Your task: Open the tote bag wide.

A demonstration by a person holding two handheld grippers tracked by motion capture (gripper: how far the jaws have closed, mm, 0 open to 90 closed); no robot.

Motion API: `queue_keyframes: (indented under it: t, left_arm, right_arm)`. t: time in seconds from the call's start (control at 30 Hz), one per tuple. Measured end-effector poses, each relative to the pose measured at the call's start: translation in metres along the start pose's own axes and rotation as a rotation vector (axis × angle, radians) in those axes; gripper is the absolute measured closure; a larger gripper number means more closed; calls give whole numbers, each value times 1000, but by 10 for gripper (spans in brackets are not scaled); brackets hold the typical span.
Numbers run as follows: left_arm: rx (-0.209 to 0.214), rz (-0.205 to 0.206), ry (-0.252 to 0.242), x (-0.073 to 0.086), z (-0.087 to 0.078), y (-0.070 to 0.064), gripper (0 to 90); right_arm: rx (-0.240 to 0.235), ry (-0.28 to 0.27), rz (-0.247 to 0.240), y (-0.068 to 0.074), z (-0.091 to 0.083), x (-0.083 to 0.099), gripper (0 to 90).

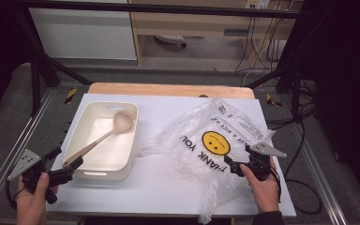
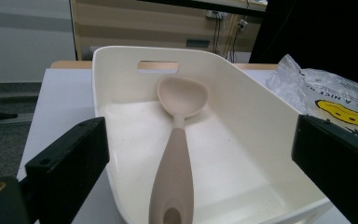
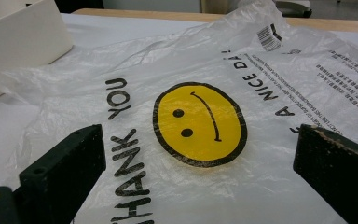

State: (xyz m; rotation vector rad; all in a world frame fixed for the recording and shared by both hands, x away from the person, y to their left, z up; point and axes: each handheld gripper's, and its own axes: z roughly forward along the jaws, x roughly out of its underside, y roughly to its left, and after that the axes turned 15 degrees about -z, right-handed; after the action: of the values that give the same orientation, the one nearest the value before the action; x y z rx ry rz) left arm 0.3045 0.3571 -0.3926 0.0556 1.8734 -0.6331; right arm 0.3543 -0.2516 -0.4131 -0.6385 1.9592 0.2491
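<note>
A beige spoon (image 1: pixel 104 135) lies in a cream bin (image 1: pixel 127 140) on the left of the white table; its bowl (image 2: pixel 182 95) leans on the far wall and its handle (image 2: pixel 172 177) sticks out over the near rim. My left gripper (image 1: pixel 66 165) is open at the bin's near left corner, its jaws standing wide on either side of the handle end. A clear plastic bag (image 1: pixel 215 140) with a yellow smiley face (image 3: pixel 199 124) and "THANK YOU" lettering lies flat on the right. My right gripper (image 1: pixel 240 158) is open at the bag's near right edge, jaws over the plastic.
The white sheet (image 1: pixel 159 187) covers a wooden tabletop (image 1: pixel 168 89). Metal frame rails (image 1: pixel 14 140) run along both sides. Cables (image 1: pixel 304 140) hang at the right. Bare sheet lies between bin and bag and along the front edge.
</note>
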Motion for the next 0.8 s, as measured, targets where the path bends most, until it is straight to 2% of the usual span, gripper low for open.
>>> queue_keyframes:
  t: [0.33, 0.57, 0.8]
  left_arm:
    - [1, 1, 0, 0, 0, 0, 35]
    - [1, 3, 3, 0, 1, 0, 35]
    - [0, 6, 4, 0, 1, -1, 35]
  right_arm:
    - [-10, 9, -20, 9, 2, -5, 35]
    - [6, 21, -31, 18, 7, -11, 32]
    - [-21, 27, -48, 26, 11, -15, 33]
